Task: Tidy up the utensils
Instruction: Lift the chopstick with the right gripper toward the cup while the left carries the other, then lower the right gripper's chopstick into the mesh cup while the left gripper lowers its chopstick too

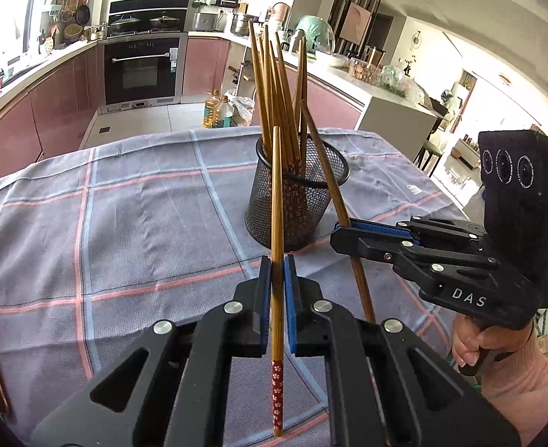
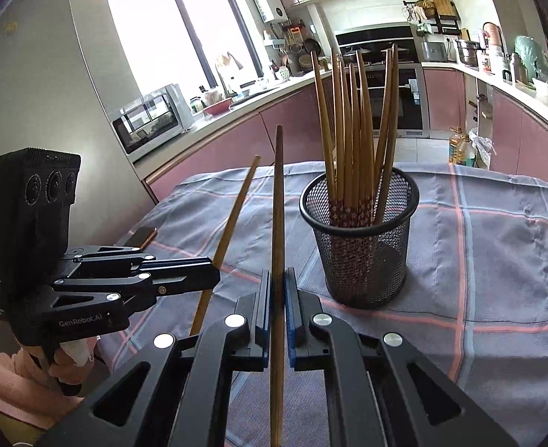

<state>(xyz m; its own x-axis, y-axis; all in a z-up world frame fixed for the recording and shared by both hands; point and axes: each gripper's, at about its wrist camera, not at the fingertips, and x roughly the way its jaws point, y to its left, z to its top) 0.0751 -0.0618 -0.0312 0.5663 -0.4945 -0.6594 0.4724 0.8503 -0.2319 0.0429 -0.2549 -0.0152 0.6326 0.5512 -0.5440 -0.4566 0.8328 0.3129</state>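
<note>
Two chopsticks [image 1: 277,201] [image 2: 277,223] pinched near the mesh cup's rim [image 2: 303,201].

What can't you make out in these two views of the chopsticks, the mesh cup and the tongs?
- Left wrist view: the right tongs hide their grip on the darker chopstick.
- Right wrist view: that chopstick's lower end is cut off by the bottom edge.
- Both views: the mesh cup blurs the bundle's ends; their number is unclear.
- Right wrist view: the left tongs cover part of the lighter chopstick.

"DAS" on the right hand-held gripper [image 1: 343,231]; "GenRobot.AI" on the left hand-held gripper [image 2: 214,273].
</note>
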